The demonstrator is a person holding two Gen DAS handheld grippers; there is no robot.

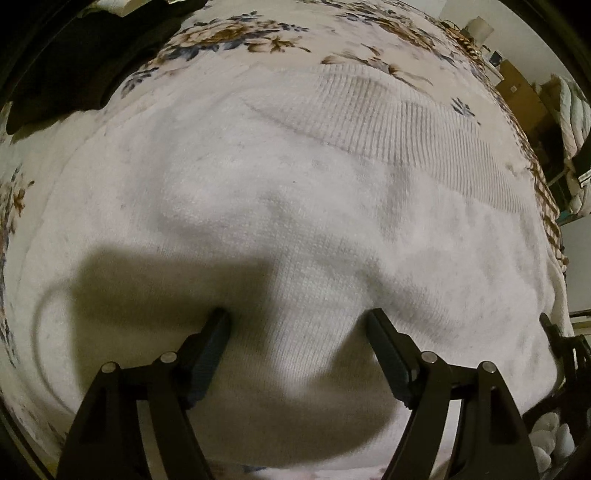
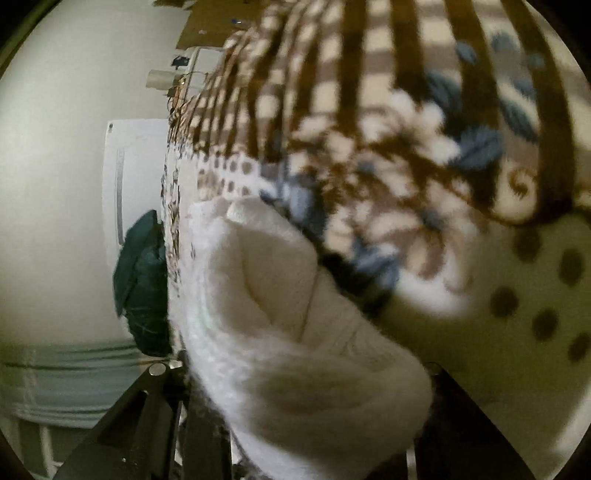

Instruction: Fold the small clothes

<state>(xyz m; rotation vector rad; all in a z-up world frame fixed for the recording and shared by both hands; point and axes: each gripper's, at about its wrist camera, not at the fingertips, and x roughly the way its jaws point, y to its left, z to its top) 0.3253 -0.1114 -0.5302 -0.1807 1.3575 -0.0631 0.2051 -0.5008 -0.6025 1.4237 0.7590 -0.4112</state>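
White sweater (image 1: 295,221) under spread left jaws, bunched in right jaws

Right fingers (image 2: 436,369) hidden (by sweater (image 2: 295,332))

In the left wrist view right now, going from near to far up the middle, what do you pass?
Left tongs, open and pointing down → plain knit body of the white sweater → its ribbed band → floral blanket beyond.
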